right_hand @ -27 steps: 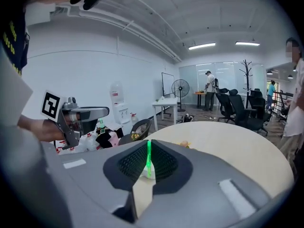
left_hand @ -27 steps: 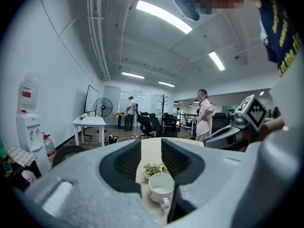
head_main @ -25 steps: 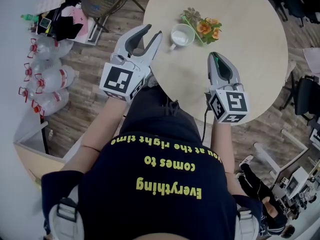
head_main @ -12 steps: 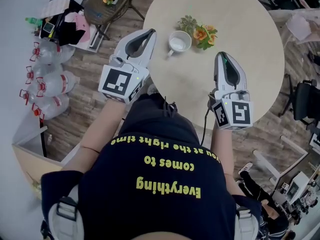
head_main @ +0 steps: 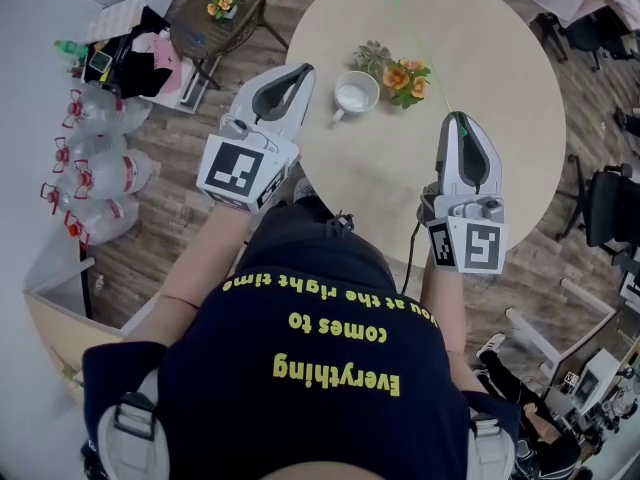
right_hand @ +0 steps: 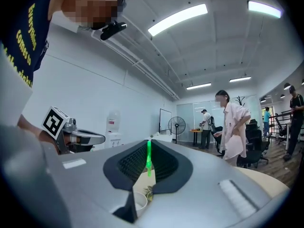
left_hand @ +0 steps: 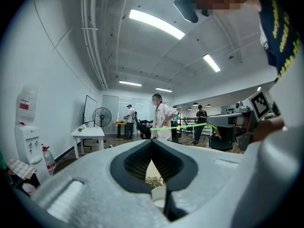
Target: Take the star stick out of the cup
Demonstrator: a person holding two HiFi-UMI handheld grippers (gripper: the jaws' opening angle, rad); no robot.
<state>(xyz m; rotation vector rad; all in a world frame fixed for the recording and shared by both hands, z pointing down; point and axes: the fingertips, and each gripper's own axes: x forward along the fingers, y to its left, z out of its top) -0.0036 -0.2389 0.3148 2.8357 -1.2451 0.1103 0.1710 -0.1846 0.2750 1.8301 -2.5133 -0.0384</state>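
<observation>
A white cup [head_main: 357, 93] stands on the round pale table [head_main: 500, 58], beside a small bunch of flowers [head_main: 402, 73]. My right gripper [head_main: 458, 120] hovers over the table's right half, shut on the lower end of a thin green stick [head_main: 425, 58]. The stick slants up and away, clear of the cup. In the right gripper view it glows green between the closed pads [right_hand: 148, 158], and the cup [right_hand: 140, 201] shows below. My left gripper [head_main: 303, 69] is shut and holds nothing, at the table's left edge just left of the cup. The stick's star end cannot be made out.
A wicker stool [head_main: 215, 13] with flowers stands past the table's far left. Several large water bottles [head_main: 95, 158] lie on the floor at left. A dark chair [head_main: 610, 203] stands at right. People [left_hand: 161, 120] stand far off in the room.
The left jaws have gone from open to shut. The right gripper has drawn back and to the right, and the green stick now rises from its tips over the table.
</observation>
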